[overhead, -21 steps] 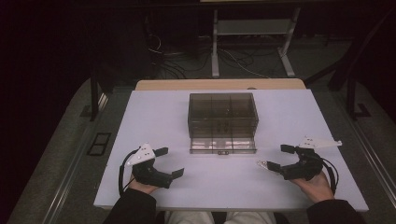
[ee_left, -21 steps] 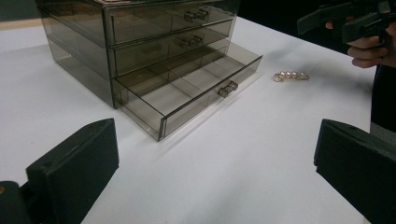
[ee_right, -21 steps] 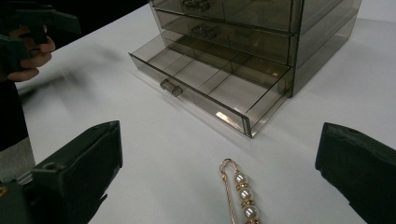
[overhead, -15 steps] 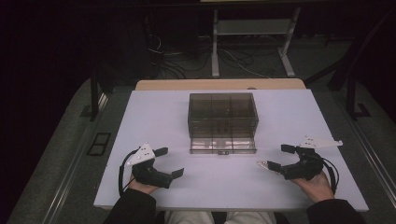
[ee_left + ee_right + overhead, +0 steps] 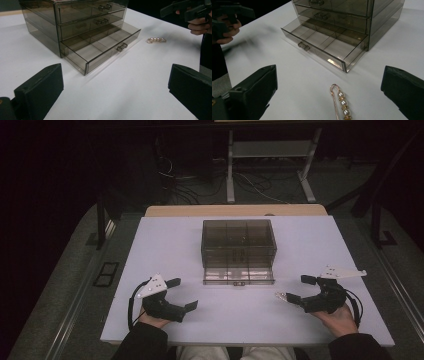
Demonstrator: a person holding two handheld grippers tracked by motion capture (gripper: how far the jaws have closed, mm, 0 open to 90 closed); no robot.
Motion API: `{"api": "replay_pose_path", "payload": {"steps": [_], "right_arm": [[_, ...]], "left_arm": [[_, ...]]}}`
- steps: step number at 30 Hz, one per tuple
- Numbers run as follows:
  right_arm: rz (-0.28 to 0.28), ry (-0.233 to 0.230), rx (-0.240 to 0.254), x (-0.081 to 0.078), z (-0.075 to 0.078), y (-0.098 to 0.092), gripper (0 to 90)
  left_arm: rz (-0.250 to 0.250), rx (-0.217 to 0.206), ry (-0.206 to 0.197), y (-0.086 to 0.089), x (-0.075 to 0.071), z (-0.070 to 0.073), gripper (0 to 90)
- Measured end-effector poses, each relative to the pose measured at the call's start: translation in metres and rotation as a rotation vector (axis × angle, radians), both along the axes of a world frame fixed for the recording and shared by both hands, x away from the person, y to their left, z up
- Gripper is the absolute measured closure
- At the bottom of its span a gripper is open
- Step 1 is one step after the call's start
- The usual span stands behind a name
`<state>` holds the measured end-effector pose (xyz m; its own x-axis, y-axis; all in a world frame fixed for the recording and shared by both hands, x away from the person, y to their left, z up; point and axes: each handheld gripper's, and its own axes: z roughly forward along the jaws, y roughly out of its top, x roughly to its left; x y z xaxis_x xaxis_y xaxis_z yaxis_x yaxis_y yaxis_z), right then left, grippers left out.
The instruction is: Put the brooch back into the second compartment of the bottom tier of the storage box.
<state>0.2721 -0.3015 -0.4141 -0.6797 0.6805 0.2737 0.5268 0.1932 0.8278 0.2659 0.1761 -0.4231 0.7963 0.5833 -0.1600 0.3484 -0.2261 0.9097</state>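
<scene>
A pearl pin [image 5: 340, 103] lies flat on the white tabletop [image 5: 165, 245] toward its near right corner, between the spread jaws of the right gripper [image 5: 296, 288] and touching neither. Just beyond it stands a smoky clear drawer box [image 5: 238, 240] at the middle of the tabletop, its bottom drawer [image 5: 238, 275] pulled out (its compartments look bare). Near the near left corner the left gripper [image 5: 183, 294] rests in a hand, jaws spread wide on nothing.
</scene>
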Motion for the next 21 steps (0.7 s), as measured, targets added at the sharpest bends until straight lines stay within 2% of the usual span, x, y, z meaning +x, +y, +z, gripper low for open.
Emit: {"api": "replay_pose_path", "payload": {"steps": [5,6,8,12,15,21], "right_arm": [[0.012,0.016,-0.02,0.0,0.002,0.001,0.4],[0.019,0.033,-0.043,0.0,0.003,0.002,0.4],[0.019,0.036,-0.045,0.0,0.003,0.002,0.5],[0.03,0.045,-0.089,0.0,0.006,0.004,0.4],[0.031,0.05,-0.099,0.001,0.007,0.004,0.5],[0.05,0.059,-0.152,0.007,0.013,0.005,0.5]], "left_arm": [[-0.002,0.007,0.001,-0.001,0.0,-0.001,0.0],[-0.001,0.008,0.001,-0.001,0.0,-0.001,0.0],[0.001,0.005,-0.001,-0.001,-0.001,-0.001,0.0],[0.006,0.001,0.002,0.0,-0.001,-0.001,0.0],[0.004,0.002,0.001,0.0,-0.001,-0.001,0.0],[0.002,0.002,0.002,-0.001,-0.001,-0.001,0.0]]}}
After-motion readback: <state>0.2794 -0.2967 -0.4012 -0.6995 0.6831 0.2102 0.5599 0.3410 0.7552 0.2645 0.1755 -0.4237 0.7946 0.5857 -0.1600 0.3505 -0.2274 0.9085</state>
